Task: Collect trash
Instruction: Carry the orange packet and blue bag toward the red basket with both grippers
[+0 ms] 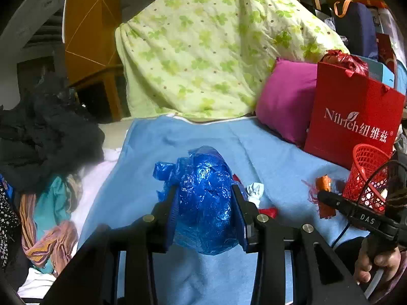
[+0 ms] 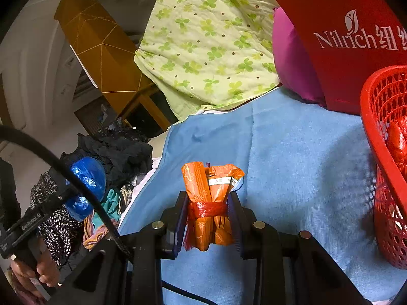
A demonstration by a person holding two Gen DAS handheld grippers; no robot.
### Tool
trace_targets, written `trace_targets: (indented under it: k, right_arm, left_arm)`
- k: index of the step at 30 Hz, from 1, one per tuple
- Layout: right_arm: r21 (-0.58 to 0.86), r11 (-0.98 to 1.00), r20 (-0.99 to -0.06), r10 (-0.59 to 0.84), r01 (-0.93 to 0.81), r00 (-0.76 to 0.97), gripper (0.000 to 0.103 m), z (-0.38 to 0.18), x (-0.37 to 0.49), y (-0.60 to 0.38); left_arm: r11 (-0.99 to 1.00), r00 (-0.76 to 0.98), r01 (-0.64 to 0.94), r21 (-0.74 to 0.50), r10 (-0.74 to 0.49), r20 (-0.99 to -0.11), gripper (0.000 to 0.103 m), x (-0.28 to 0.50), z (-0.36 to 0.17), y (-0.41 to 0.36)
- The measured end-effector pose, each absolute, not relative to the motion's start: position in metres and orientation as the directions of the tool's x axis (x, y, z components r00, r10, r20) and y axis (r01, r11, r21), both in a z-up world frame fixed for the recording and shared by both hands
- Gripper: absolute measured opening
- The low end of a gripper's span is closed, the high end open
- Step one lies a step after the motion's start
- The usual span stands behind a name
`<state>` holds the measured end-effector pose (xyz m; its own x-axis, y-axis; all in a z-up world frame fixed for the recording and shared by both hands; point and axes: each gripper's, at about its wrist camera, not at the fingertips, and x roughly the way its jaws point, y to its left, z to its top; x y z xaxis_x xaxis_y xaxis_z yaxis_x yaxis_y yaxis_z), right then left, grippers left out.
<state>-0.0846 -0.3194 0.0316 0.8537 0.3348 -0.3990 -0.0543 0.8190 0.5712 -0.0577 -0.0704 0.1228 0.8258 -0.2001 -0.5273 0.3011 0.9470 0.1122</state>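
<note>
- The crumpled blue plastic bag [image 1: 203, 198] is clamped between the pads of the left gripper [image 1: 204, 200], lifted clear of the blue blanket [image 1: 279, 147] for carrying
- An orange wrapper bundle [image 2: 209, 203], long axis upright, is pinched by the right gripper [image 2: 208, 218] at its red tie
- The red basket [image 2: 381, 132] at the blanket's right edge is judged the drop target; white and red scraps [image 1: 255, 190] are left mid-blanket

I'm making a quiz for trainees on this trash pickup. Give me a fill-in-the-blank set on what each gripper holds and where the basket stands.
1. The left gripper is shut on a crumpled ____ plastic bag.
2. The right gripper is shut on an ____ wrapper bundle tied with a red band.
3. The red mesh basket stands in front of a red ____ bag.

Missing words: blue; orange; paper
</note>
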Motion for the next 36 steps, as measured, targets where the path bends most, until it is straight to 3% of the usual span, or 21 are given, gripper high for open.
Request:
trace_targets:
  k: [36]
  right_arm:
    - [0.608,0.789,-0.360,0.370,-0.085,0.856,0.033,0.030,-0.088,-0.326]
  left_arm:
    - [0.931,0.861,0.270,0.246,-0.120,-0.494,0.041,-0.074,0.129,-0.100]
